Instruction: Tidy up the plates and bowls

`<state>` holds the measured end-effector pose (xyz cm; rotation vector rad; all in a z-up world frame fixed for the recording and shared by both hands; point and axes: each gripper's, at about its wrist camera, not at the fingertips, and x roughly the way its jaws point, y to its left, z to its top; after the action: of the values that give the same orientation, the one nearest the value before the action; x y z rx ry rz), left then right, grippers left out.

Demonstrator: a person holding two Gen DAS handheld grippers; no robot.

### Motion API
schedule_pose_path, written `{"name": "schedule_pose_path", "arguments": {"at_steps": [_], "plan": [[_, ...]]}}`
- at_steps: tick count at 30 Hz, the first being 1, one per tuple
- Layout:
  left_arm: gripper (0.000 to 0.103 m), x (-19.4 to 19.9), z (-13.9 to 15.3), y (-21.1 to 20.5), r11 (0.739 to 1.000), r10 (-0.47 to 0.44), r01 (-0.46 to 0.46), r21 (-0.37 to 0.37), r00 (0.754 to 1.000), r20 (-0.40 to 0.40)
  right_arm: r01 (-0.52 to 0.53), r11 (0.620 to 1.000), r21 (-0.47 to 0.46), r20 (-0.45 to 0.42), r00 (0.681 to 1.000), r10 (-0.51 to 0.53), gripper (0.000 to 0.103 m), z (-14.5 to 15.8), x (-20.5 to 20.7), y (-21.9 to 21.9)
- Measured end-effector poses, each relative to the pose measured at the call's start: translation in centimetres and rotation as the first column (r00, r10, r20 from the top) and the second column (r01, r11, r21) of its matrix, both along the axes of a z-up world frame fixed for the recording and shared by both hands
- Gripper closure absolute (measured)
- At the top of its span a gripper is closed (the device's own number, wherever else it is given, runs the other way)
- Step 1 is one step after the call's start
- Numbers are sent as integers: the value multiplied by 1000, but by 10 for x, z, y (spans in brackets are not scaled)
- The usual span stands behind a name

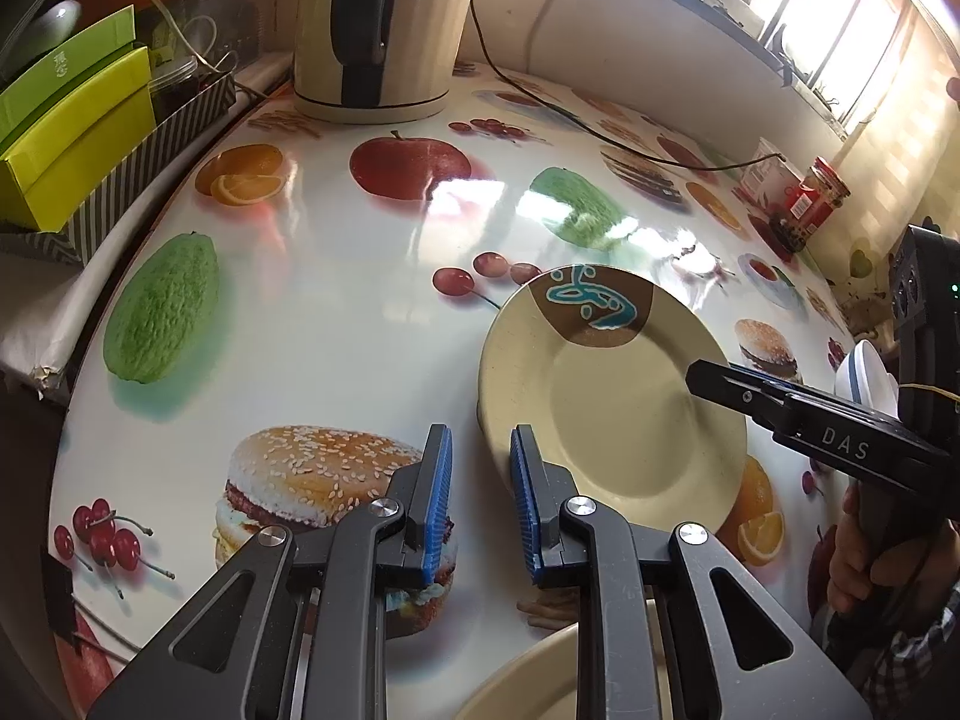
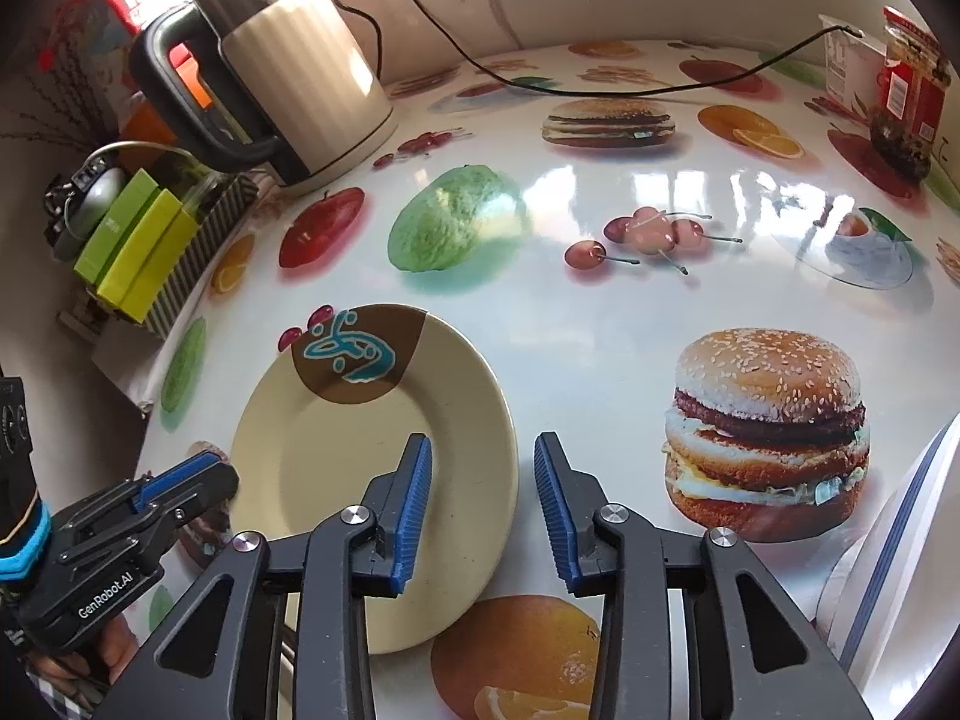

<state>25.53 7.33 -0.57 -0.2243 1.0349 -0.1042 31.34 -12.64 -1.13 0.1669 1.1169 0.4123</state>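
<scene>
The surface (image 2: 600, 324), covered in a glossy cloth printed with fruit and burgers, carries a cream kettle (image 2: 288, 84) at the back. A cream plate (image 2: 336, 456) with a brown and teal patch lies flat on it, near its front edge. The right tool (image 2: 483, 507) hovers over the plate's right rim, one blue pad above the plate and the other past the rim; its jaws stand part open with nothing held. The left tool (image 1: 480, 501) sits just beside the plate's left edge, jaws narrowly apart and empty. A second cream dish (image 1: 528, 678) shows below it. A white dish with a blue stripe (image 2: 900, 546) sits at the right.
</scene>
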Motion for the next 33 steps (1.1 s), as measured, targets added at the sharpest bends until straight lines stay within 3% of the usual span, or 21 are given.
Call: {"name": "schedule_pose_path", "arguments": {"at_steps": [8,11,33], "plan": [[84,-1,0,-5,1000,-19,19,0,1000,1,-3,1000,29,-14,1000,3,79,-2,0,-1],[89,-1,0,-8,1000,-26,26,4,1000,4,-1,999,32,-15,1000,2,79,-2,0,-2],[91,-6,4,-6,1000,-16,16,14,1000,21,-1,999,49,-16,1000,2,80,2,-1,-3]]}}
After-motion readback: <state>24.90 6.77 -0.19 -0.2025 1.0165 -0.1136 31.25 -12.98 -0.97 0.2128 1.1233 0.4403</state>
